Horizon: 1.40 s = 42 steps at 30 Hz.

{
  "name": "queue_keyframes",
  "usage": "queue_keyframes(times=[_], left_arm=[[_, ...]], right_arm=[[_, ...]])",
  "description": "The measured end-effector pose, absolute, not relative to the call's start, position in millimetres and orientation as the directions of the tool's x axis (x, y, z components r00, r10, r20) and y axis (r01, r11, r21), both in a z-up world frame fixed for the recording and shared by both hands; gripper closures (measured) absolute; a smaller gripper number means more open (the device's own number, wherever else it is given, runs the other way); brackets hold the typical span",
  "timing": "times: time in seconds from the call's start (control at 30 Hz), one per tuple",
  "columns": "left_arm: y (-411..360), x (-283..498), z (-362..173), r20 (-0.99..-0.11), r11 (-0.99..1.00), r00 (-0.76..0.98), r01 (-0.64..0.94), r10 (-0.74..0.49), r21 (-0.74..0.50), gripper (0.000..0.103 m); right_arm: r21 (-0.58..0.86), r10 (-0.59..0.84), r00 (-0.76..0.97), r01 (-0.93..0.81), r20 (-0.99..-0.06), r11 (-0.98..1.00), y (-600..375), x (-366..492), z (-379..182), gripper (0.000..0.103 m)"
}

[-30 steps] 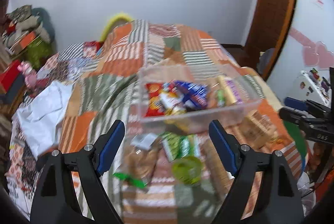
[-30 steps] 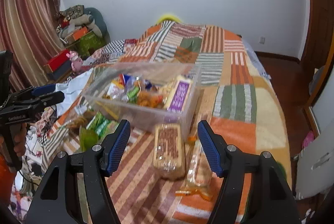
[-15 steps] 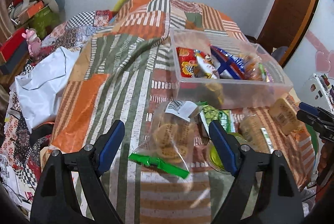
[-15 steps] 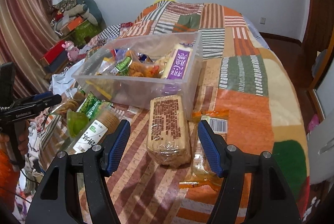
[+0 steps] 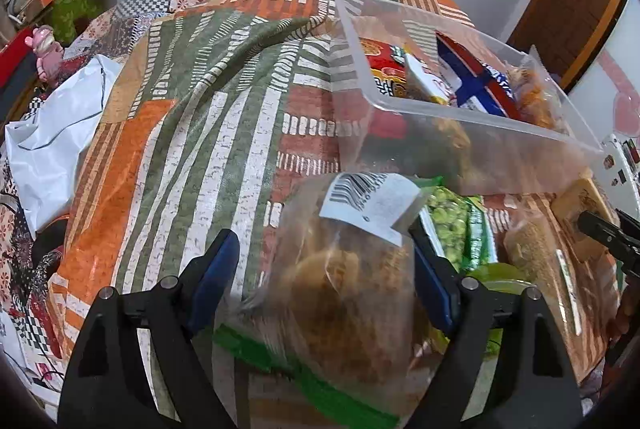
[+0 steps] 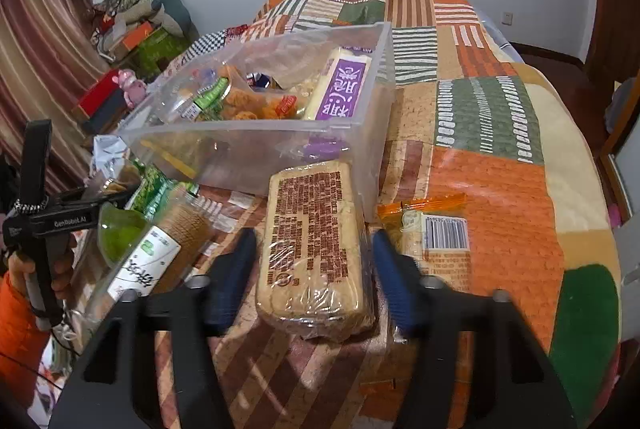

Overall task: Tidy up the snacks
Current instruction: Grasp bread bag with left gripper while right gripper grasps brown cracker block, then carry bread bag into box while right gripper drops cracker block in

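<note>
Snacks lie loose on the quilt-covered bed (image 6: 492, 165), just in front of a clear bin (image 6: 360, 145) already part-filled, presumably their destination. Right hand-held gripper (image 6: 312, 261) straddles the wrapped cracker pack (image 6: 312, 241); its jaws have just been closing, pads beside the pack's sides, not visibly pressing yet. Left hand-held gripper (image 5: 324, 281) stands released, spread wide around a clear cookie bag (image 5: 344, 281), apparently lining up its own pick. Green pea packet (image 5: 452, 225) waits beside it.
</note>
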<state>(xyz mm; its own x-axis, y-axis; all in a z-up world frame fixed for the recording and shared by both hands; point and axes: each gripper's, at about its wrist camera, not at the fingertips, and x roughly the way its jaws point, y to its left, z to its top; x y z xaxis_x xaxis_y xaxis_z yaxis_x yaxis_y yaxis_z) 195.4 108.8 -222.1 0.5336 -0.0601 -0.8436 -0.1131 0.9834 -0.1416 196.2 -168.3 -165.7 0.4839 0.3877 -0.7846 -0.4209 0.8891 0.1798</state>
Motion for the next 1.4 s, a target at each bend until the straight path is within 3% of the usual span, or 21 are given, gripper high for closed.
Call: queue_keyframes(times=[0.17,0.27,0.3,0.9,1.4], left_arm=[[106.5,193.9,-224.6,-0.829,0.985,0.557,-0.11,-0.048,-0.131,0.024],[106.4,191.0,-221.2,-0.825,0.987,0.562,-0.09,-0.059,-0.132,0.05],[107.0,188.6,-219.3,-0.823,0.987,0.566,-0.09,-0.058,-0.132,0.052],[111.6,152.1,-153.1,-0.725,0.985,0.688,-0.098,-0.034,-0.14,0.055],[87.7,179.6,-109.7,-0.642,0.985,0.762,-0.028,-0.089,-0.17,0.055]], right_arm=[[0.162,0.379,0.501,-0.422,-0.778,0.892,-167.7,192.7,-162.4,0.066],[0.187,0.397,0.501,-0.418,-0.769,0.889,-171.5,191.8,-160.0,0.067],[0.19,0.4,0.503,-0.417,-0.766,0.889,-172.8,190.4,-158.9,0.067],[0.184,0.437,0.574,-0.445,-0.693,0.876,-176.4,175.7,-119.0,0.069],[0.173,0.477,0.66,-0.472,-0.58,0.864,-164.6,197.8,-73.8,0.069]])
